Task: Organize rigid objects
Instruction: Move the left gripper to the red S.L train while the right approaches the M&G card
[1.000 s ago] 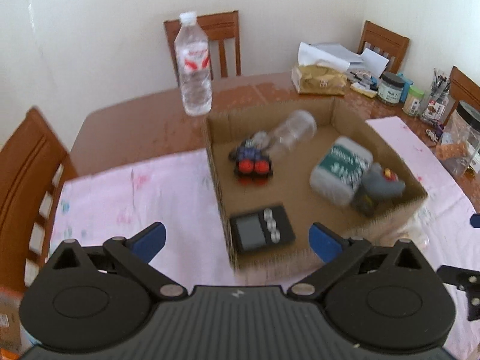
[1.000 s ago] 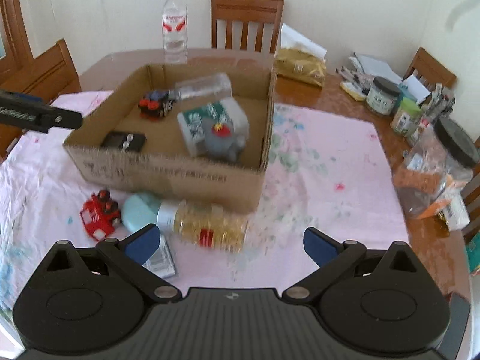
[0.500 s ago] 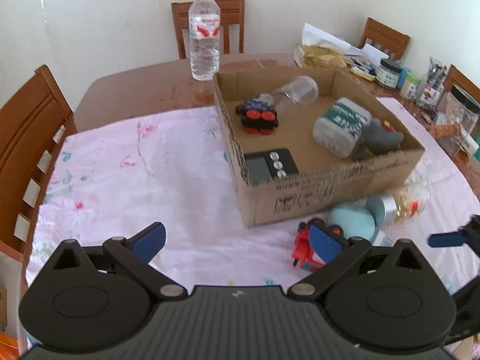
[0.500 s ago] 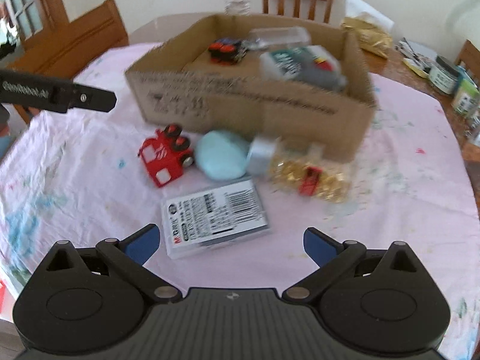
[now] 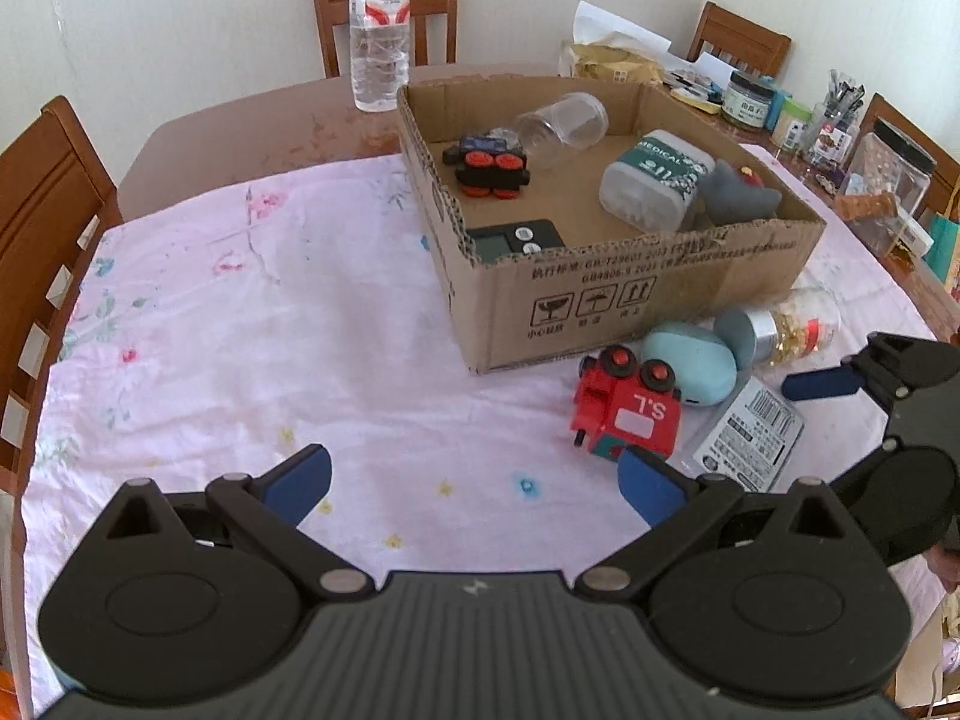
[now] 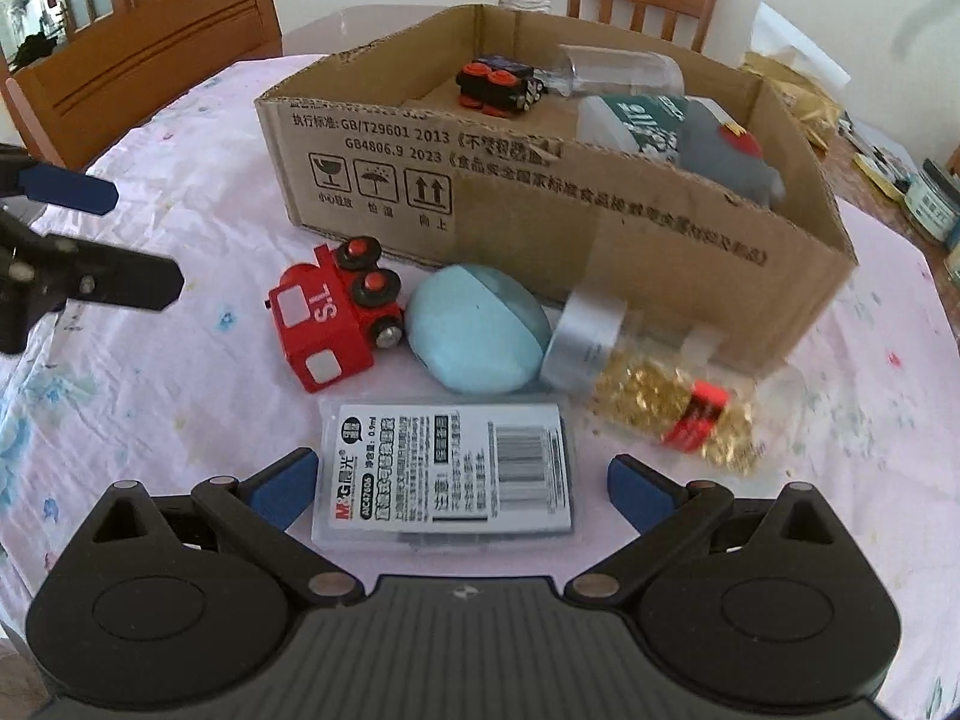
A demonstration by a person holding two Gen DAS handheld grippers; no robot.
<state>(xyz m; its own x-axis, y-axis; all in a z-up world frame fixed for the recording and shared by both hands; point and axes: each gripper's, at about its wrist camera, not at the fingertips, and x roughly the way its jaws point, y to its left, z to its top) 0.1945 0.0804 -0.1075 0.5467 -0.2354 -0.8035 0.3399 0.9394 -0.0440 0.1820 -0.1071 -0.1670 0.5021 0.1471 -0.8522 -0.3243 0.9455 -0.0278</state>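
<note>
**Grippers wide, flat case first**

Both grippers hang open and empty: left gripper near the red truck, right gripper straddling the flat plastic case on the cloth before the box. I judge the case light, stiff, slippery; I'd pinch its long edges.

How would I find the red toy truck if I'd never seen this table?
Look for the open cardboard box on the pink tablecloth. In front of its printed wall, outside it, lies the red toy truck, tipped on its side beside a pale blue oval case. Only it has wheels.
</note>
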